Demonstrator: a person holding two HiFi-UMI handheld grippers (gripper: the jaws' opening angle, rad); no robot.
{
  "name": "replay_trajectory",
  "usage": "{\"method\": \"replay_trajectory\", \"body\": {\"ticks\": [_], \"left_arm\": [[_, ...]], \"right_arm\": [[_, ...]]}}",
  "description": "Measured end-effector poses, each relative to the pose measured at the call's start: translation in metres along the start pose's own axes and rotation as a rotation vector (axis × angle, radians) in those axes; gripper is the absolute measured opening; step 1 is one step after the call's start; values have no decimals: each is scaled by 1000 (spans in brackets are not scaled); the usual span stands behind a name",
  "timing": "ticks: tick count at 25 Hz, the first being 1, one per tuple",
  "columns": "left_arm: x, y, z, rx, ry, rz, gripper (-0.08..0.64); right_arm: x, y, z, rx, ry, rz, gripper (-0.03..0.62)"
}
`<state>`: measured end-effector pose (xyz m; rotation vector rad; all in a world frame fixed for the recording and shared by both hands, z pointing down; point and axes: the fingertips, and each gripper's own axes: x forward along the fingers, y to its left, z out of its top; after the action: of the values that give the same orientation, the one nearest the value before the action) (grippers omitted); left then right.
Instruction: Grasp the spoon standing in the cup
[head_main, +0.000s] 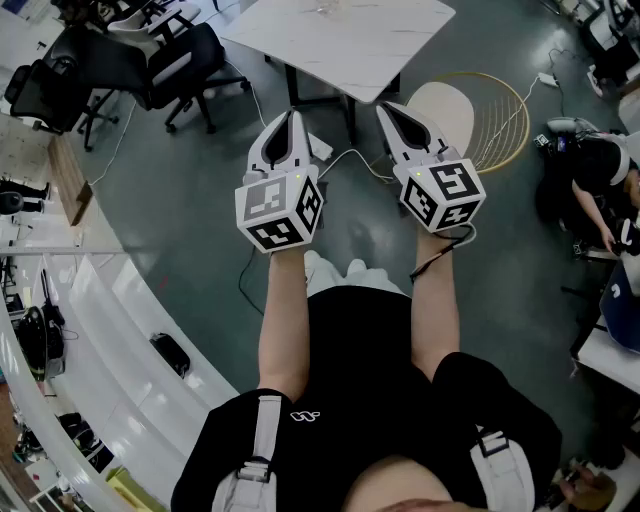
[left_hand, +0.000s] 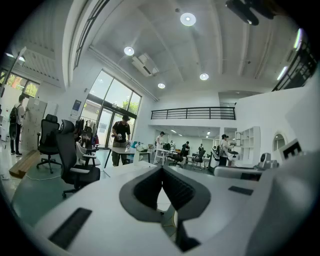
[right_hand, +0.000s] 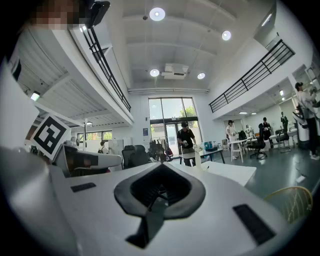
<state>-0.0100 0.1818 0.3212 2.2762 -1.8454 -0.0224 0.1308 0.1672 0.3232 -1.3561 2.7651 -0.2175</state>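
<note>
Recording both claws as clenched and empty. Finding the left claw (head_main: 291, 116) with its 2 jaws meeting at the tips and nothing between the pads. Finding the right claw (head_main: 386, 106) likewise pressed together on nothing.

Judging the reason for this carry as approaching or lining up, not grasping. Hanging over bare floor (head_main: 180, 200), short of the white worktop (head_main: 360, 45) and not above it. Treating the shut jaws as a neutral carrying state, and expecting a need to open before any grasp.

Locating the task's thing: finding no spoon or cup clearly in any view. Noting only 1 small pale upright item (right_hand: 197, 158) standing on the worktop ahead in the right gripper view. Rating it as well apart from both claws and too small to confirm as the cup with the spoon.

Observing both forearms (head_main: 285, 310) stretched forward from the body and roughly parallel. Carrying the claws side by side, near each other without touching, with the marker cubes (head_main: 280, 208) turned up toward the head camera. Reading both claws as pointing about level toward the worktop.

Flagging 1 wire-backed chair (head_main: 470, 115) beside the worktop on the right claw's side, and a cable (head_main: 350, 158) lying on the floor along the way, as possible obstructions.
</note>
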Motion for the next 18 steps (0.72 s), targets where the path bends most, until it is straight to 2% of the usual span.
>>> {"method": "replay_trajectory", "body": {"ticks": [9,15,18], "left_arm": [[-6,6,-16,-20,27,11,15],[-4,8,-18,12,34,37,14],[-3,10,-13,9,24,36,14]], "right_arm": [[-1,17,-8,-28,-7,49,6],[-5,1,-6,78,-55,10,6],[-2,0,-6,71,-48,8,6]]}}
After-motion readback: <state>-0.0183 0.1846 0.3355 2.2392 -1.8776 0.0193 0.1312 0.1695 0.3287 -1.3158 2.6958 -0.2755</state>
